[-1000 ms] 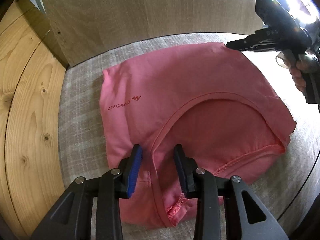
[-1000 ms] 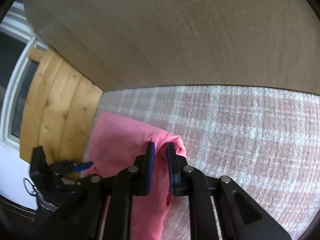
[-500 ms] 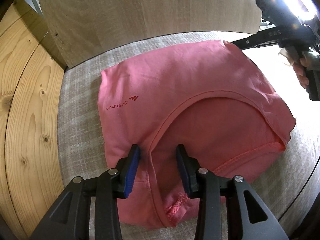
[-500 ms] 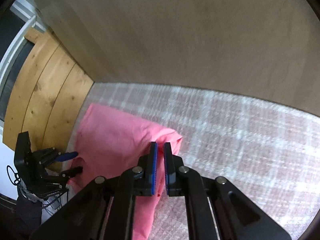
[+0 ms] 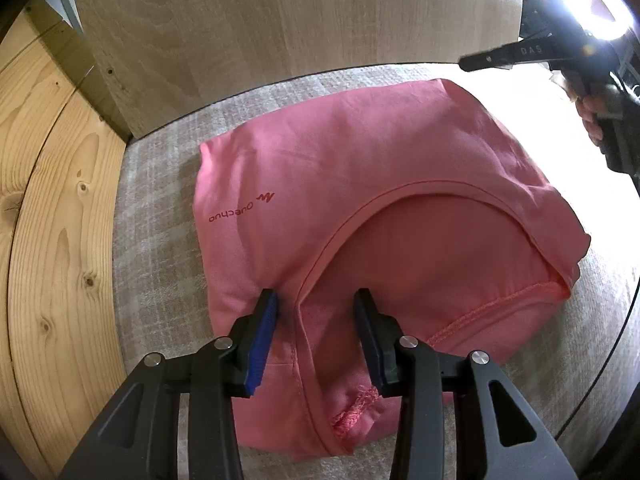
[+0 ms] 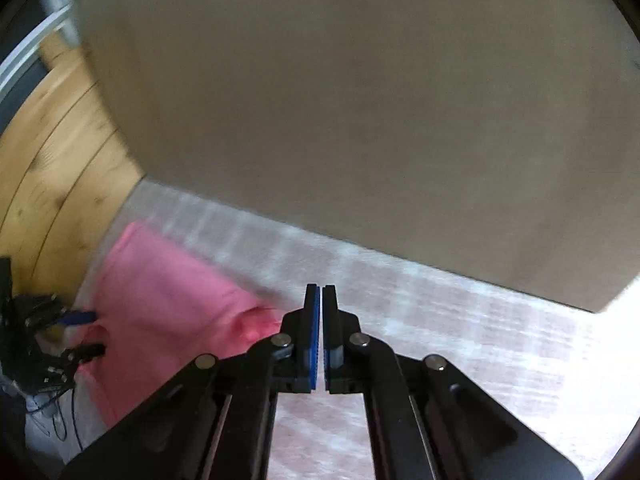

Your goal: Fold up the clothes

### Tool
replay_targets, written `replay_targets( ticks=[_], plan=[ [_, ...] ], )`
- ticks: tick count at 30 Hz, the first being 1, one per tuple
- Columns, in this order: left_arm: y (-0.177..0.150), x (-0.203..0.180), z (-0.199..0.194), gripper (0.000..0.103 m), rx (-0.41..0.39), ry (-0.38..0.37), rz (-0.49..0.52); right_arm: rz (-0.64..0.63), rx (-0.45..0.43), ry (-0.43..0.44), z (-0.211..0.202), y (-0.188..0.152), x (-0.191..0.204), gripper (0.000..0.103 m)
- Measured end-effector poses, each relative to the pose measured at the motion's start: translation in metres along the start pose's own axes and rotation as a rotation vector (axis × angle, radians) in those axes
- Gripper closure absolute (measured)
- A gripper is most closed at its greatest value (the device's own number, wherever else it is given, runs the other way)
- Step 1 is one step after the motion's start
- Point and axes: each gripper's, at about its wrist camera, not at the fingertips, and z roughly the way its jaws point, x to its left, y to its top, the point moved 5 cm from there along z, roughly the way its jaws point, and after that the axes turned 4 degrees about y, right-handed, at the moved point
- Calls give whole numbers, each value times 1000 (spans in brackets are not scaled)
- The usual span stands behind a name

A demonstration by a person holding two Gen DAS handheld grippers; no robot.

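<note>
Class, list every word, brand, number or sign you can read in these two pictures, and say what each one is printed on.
"Quechua", upside down beside a small zigzag mark, in dark red on the pink shirt.
"DAS", in pale letters on the black body of the right gripper, as the left wrist view shows it.
The right wrist view is blurred by motion; no text can be read there.

We're looking at a home, likely a bedroom. A grey checked cover (image 5: 160, 216) is lying across the middle of the frame like bedding, a pale wood board (image 5: 280, 20) is standing along the top like a headboard, and knotty pine planks (image 5: 52, 240) are running down the left.
</note>
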Motion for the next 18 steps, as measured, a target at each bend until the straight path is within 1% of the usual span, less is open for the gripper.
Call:
replay_targets(
  ticks=[1, 3, 4, 5, 7, 9, 10, 11, 12, 18],
  plan=[
    [0, 0, 0, 65, 0, 0, 0, 19, 21, 26, 2, -1, 1, 99],
    [-1, 0, -1, 64, 1, 0, 0, 48, 38, 132, 2, -7, 9, 94],
    [-1, 0, -2, 64, 1, 0, 0, 43, 43, 150, 2, -10, 13, 88],
    [-1, 0, -2, 64, 1, 0, 0, 14, 50, 138, 3, -12, 19, 84],
    [-2, 1, -3, 64, 1, 0, 0, -71, 74, 79, 9, -16, 30, 84],
    [-2, 1, -3, 64, 2, 0, 0, -135, 92, 44, 13, -19, 39, 82],
    [-3, 1, -4, 64, 2, 0, 0, -151, 95, 39, 14, -18, 43, 78],
    [-3, 1, -4, 64, 2, 0, 1, -164, 96, 35, 14, -17, 46, 71],
    [-3, 1, -4, 63, 1, 0, 0, -178, 97, 30, 14, -16, 49, 70],
    [-2, 0, -4, 62, -4, -3, 4, -268, 126, -4, 25, -14, 61, 69]
  ],
)
